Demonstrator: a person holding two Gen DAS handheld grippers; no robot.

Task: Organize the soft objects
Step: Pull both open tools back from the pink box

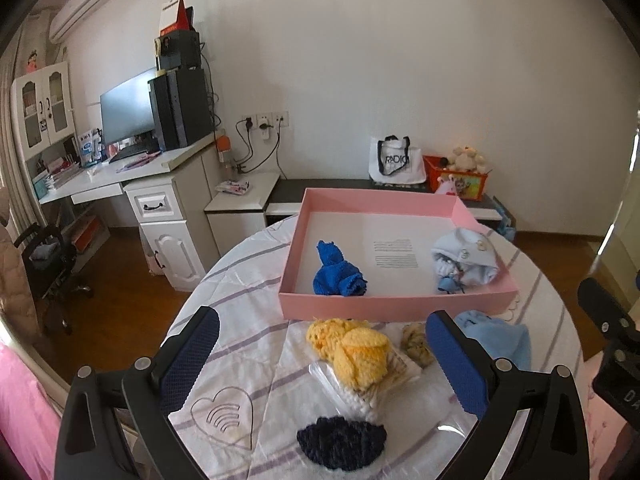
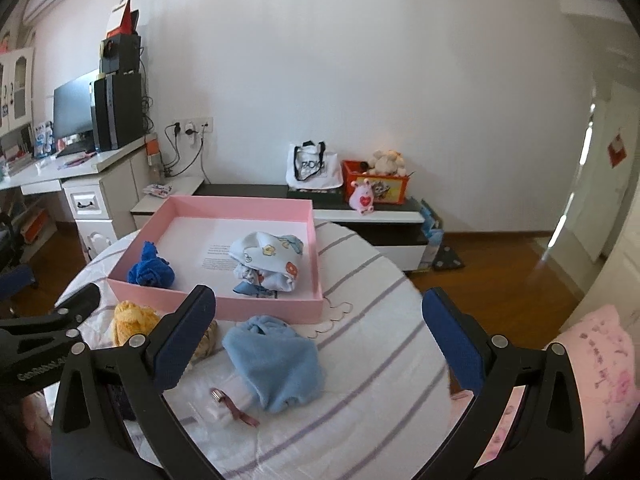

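Since the pink box (image 1: 396,308) already holds the royal-blue knit (image 1: 338,270) on its left and a pale baby garment (image 1: 466,260) on its right, I figure it's the drop spot. Both grippers, left gripper (image 1: 322,364) and right gripper (image 2: 320,340), hang spread wide with nothing in them (no contact yet). The yellow knit (image 1: 352,350), navy knit (image 1: 342,442) and light-blue cloth (image 2: 276,360) wait near me on the striped sheet (image 2: 380,360).

I am holding my left hand-held gripper (image 1: 322,354) with its jaws spread wide and empty, and I am holding my right hand-held gripper (image 2: 318,336) beside it, likewise gaping and empty.
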